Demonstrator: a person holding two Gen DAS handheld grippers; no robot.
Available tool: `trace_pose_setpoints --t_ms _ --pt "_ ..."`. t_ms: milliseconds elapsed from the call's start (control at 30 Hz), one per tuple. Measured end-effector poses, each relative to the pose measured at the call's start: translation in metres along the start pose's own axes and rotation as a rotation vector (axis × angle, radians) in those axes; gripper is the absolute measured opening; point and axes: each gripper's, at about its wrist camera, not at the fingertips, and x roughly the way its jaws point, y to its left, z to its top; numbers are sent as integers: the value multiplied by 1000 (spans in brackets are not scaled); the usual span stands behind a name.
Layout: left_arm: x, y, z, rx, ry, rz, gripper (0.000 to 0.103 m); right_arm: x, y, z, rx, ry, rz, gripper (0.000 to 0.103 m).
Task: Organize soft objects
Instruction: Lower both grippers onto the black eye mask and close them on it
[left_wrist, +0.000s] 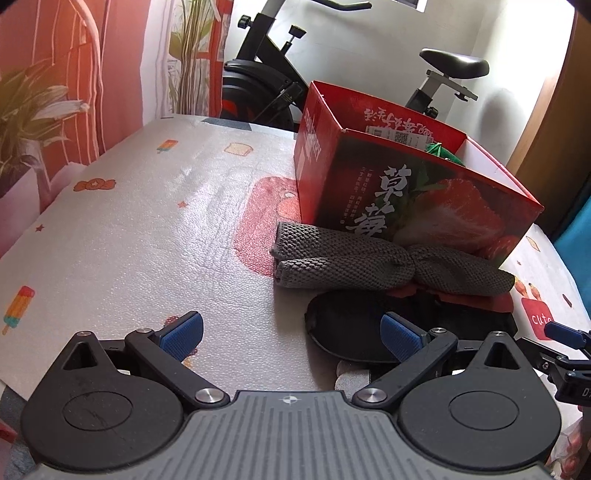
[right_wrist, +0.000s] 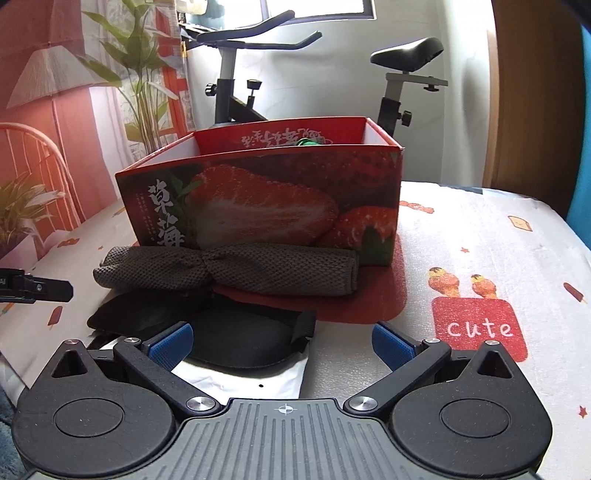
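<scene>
A rolled grey knitted cloth (left_wrist: 388, 264) (right_wrist: 236, 271) lies on the table against the front of a red strawberry box (left_wrist: 424, 195) (right_wrist: 266, 199). A black padded eye mask (left_wrist: 347, 328) (right_wrist: 240, 339) lies in front of the cloth. A green soft item (left_wrist: 441, 151) (right_wrist: 308, 142) peeks from inside the box. My left gripper (left_wrist: 291, 338) is open and empty, left of the mask. My right gripper (right_wrist: 282, 345) is open and empty, just over the mask's right end. The right gripper's finger shows in the left wrist view (left_wrist: 565, 334).
The table has a white printed mat (left_wrist: 147, 221) (right_wrist: 480, 258). A white sheet (right_wrist: 240, 384) lies under the mask. An exercise bike (left_wrist: 277, 85) (right_wrist: 236, 92) stands behind the table. A curtain with plants (left_wrist: 44, 110) hangs to the left.
</scene>
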Motion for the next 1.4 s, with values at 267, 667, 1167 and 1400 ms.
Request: trace_pose_setpoints --t_ms 267,667,1167,1400 --pt "7 5 3 -21 -6 -25 102 0 10 4 -13 18 94 88" --pt "12 2 -2 -20 10 -87 97 39 -7 12 138 148 221 80" --pt "43 1 -8 -71 92 -152 82 69 -3 20 74 163 151 71" --pt "47 -13 -13 -50 76 -209 83 74 -4 24 -1 172 177 73"
